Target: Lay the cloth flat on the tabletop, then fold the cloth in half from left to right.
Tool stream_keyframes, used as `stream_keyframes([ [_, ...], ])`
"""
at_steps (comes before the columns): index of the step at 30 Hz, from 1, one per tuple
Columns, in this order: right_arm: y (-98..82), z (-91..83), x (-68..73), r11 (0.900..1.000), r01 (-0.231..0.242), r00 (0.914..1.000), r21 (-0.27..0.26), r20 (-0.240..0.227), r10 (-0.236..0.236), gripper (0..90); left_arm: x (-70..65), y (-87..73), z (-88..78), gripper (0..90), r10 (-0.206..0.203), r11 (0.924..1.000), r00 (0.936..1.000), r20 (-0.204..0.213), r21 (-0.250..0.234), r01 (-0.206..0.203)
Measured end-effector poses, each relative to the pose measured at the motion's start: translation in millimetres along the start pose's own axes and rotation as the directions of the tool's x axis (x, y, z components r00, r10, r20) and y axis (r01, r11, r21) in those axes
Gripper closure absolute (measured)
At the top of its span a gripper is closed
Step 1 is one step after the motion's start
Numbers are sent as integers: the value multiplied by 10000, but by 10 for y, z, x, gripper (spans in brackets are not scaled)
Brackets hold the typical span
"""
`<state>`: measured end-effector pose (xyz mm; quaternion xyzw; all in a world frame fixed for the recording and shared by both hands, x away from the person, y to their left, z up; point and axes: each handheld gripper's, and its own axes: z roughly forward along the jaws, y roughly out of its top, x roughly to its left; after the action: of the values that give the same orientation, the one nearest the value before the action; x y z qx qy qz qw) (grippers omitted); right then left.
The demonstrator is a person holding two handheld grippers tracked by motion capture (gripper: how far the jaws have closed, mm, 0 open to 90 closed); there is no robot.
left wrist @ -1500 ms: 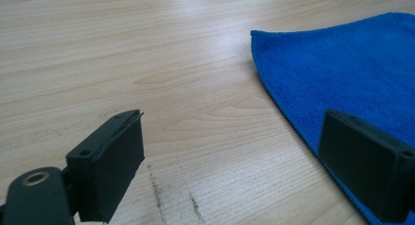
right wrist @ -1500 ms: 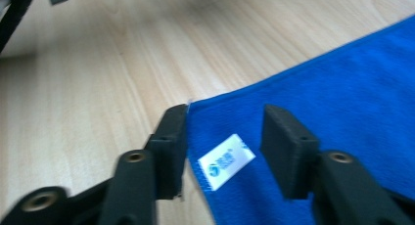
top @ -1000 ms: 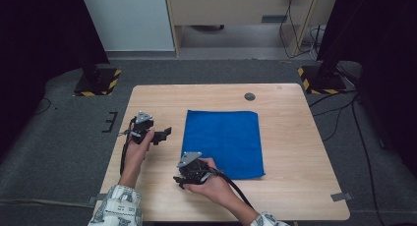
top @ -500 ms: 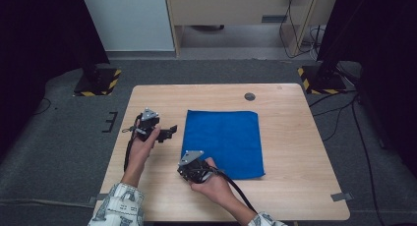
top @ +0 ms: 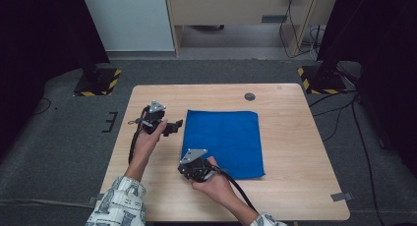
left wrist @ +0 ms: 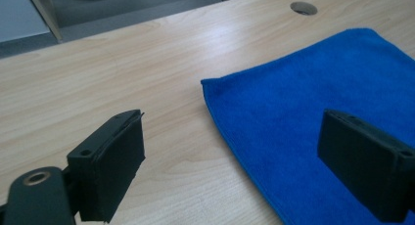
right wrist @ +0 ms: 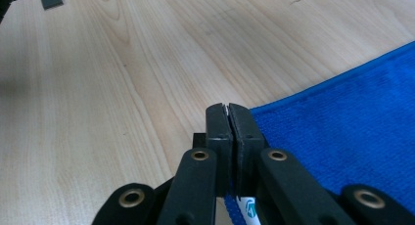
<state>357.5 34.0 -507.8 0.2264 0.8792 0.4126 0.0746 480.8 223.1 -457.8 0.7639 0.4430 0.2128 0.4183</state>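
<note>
Two grippers are working one blue cloth (top: 223, 142): I am clamping my right gripper (right wrist: 228, 118) on the cloth's near-left corner, while the left gripper (left wrist: 235, 156), jaws spread wide, is hovering beside its far-left corner to take that.

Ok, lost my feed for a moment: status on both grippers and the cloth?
Right gripper shut on blue cloth at its near-left corner, jaws just closed. Left gripper open, above the cloth's far-left corner, not touching. Table around it bare.

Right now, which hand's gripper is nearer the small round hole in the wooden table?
Left. The left gripper hovers off the blue cloth's far-left corner; the right gripper clamps its near-left corner, farther from the hole.
</note>
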Motion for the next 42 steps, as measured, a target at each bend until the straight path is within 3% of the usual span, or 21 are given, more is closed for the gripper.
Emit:
stream_keyframes([
  [6,-15,-18,76,9999,67,9997,-125,-252,-70,887,-33,112,18,98,-65,10000,10000,37,62,65],
  [18,-39,90,131,9997,-226,9984,16,-519,226,886,43,75,262,130,88,9980,9994,325,627,-108],
  [21,-69,95,185,9988,-480,9970,35,-601,481,886,68,78,386,179,309,9964,9990,338,785,-335],
  [23,-73,79,224,9991,-428,9972,45,-620,430,886,85,61,425,205,204,9969,9990,402,752,-234],
  [30,-82,76,314,9990,-420,9980,-137,-483,413,884,156,3,444,300,307,9927,9990,312,1157,-341],
  [34,-125,85,335,9985,-521,9977,-143,-436,515,880,171,-24,483,331,239,9931,9984,521,1135,-297],
  [40,-148,63,342,9979,-616,9975,-219,-359,608,876,167,-74,649,382,330,9929,9994,130,1135,-343],
  [42,-145,43,324,9977,-639,9974,-219,-341,631,877,195,-115,739,402,26,9946,10000,78,1038,-34],
])
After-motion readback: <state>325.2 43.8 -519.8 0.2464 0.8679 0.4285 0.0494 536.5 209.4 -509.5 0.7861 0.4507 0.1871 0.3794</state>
